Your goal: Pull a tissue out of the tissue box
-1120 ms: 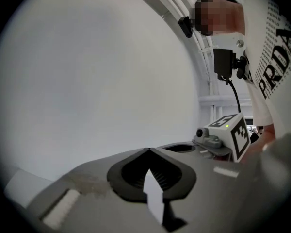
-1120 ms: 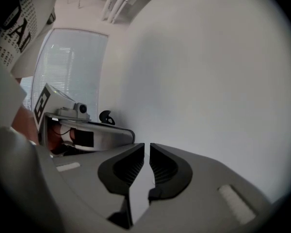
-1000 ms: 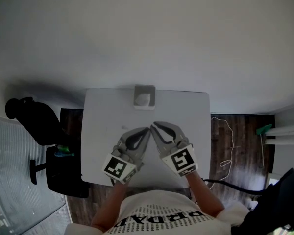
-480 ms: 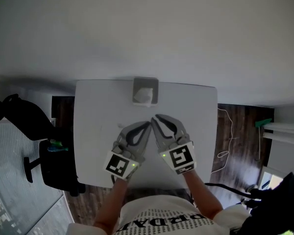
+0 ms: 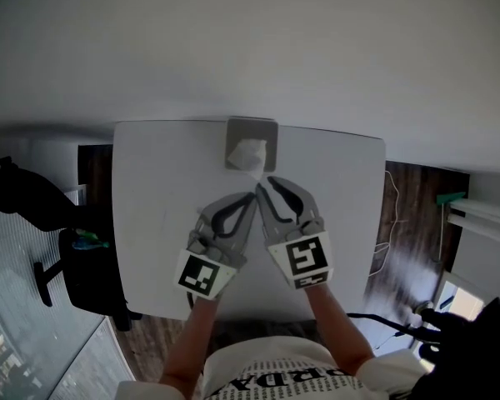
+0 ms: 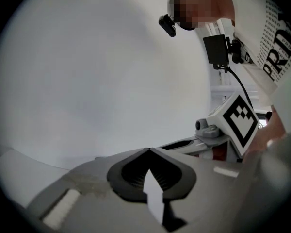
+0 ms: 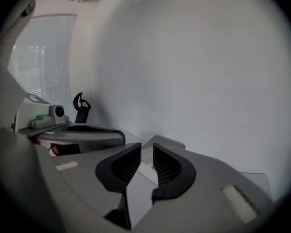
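Observation:
A grey tissue box (image 5: 252, 132) stands at the far edge of the white table (image 5: 150, 223), with a white tissue (image 5: 250, 152) poking up out of its top. Both grippers hover side by side over the middle of the table, pointing at the box. My left gripper (image 5: 252, 197) (image 6: 148, 149) is shut with nothing in it, a short way in front of the box. My right gripper (image 5: 263, 182) (image 7: 147, 148) is just short of the tissue; its jaws are opening, with a narrow gap and nothing between them. The box (image 7: 169, 141) shows just past them.
A white wall rises right behind the table. A black office chair (image 5: 29, 202) stands off the table's left edge on the dark wood floor. A cable (image 5: 390, 244) and a green-headed tool (image 5: 450, 197) lie on the floor at the right.
Both grippers have moved closer to the tissue box, and the table fills more of the head view. The right jaws have parted a little.

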Tool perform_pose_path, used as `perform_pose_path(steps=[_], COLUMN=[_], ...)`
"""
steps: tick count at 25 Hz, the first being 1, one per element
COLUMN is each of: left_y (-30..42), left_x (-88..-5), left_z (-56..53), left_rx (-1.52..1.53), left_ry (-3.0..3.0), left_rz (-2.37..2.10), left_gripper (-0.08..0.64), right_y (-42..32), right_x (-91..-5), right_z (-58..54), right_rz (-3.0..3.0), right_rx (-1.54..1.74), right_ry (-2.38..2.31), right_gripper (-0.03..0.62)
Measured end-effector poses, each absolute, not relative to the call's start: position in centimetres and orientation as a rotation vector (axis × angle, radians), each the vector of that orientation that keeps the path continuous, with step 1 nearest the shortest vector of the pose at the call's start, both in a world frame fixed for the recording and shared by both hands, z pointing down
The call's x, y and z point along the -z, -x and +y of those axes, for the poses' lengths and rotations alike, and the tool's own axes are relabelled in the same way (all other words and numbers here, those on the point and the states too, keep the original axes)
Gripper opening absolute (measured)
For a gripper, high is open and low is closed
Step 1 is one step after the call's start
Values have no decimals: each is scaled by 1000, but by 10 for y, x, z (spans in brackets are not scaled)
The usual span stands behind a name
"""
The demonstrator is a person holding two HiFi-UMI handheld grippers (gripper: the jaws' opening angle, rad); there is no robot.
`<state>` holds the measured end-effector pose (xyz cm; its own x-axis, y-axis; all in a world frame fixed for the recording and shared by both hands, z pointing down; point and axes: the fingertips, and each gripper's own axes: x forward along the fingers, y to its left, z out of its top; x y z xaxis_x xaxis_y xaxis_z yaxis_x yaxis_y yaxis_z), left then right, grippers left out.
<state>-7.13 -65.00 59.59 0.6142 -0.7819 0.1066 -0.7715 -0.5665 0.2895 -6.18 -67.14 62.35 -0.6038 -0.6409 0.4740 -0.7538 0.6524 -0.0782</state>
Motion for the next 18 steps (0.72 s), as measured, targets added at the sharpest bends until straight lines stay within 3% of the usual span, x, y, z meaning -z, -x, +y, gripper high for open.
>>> perform_pose_path(steps=[18], left_y=[75], left_x=[-656], left_z=[-674], left_rx=[30], left_ry=[-2464], left_rz=[-1251], left_gripper=[-8], right_y=[58], right_x=[-692], right_z=[-699], right_rz=[-2363], right_rx=[-577], right_ry=[-1166], right_gripper=[124])
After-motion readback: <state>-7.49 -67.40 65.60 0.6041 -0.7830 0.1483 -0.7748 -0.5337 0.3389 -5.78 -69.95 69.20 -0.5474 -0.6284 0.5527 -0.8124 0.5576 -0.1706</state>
